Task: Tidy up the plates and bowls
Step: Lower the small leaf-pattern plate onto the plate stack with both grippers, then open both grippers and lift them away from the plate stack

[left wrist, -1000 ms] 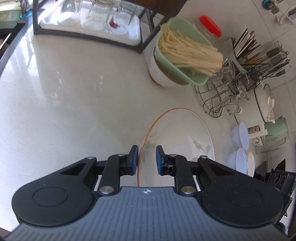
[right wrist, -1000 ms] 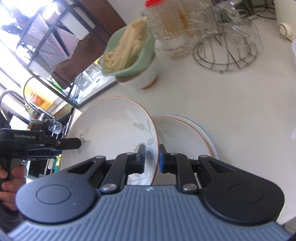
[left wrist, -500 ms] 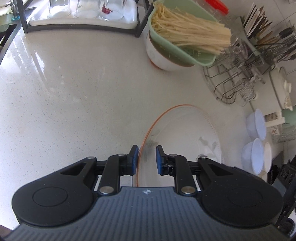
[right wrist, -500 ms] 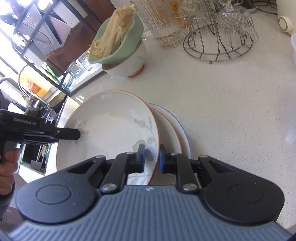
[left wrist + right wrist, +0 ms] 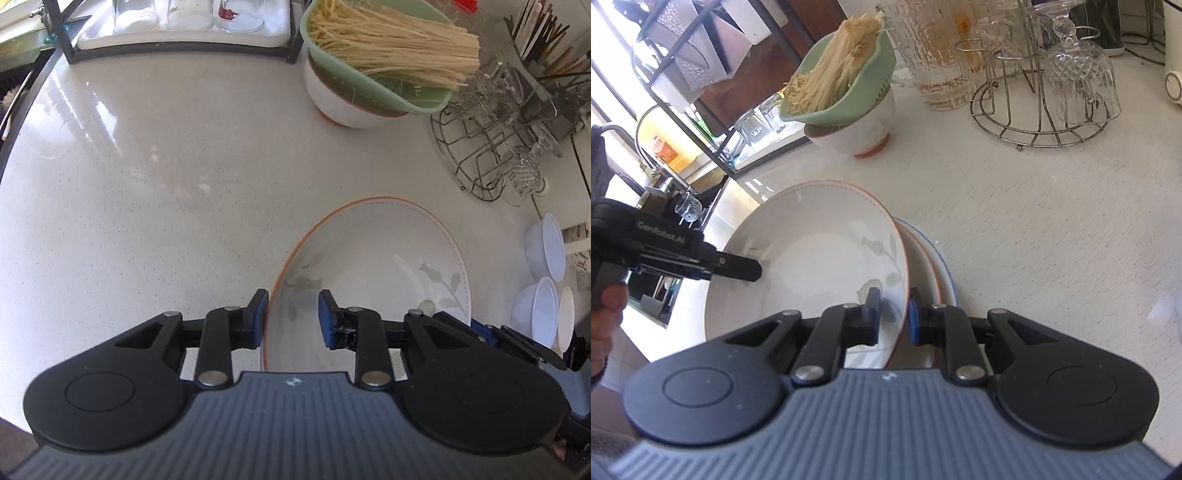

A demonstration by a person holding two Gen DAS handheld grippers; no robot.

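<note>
Speckled white countertop [image 5: 155,177], glossy under window glare, with a dark-framed rack [image 5: 181,55] of glasses at the far left edge. My left gripper [image 5: 291,314] straddles the near rim of the leaf-patterned plate [image 5: 373,266]; its jaws are opening, rim between the pads but the right pad already clear of the glaze. Right of that, the white bowl [image 5: 332,99] carrying a green colander of noodles [image 5: 388,40], then the wire glass stand [image 5: 476,147], then small white bowls [image 5: 543,251] at the far right.

From the right wrist view: my right gripper [image 5: 892,317] is clamped on the plate's opposite rim and bears it, tilted, over two more plates [image 5: 931,266] stacked flat on the counter. Whether its lower edge already rests on the stack I cannot tell; my own fingers hide the contact.

Handling notes: glazed ceramic, stiff, moderately heavy, slippery at the pads, and it chips if dropped edge-on. A rim pinch from one side gives a long lever, so the plate will want to sag. Judgement: lower it slowly and level onto the stack before letting go, keeping the pinch deep over the rim's lip.
</note>
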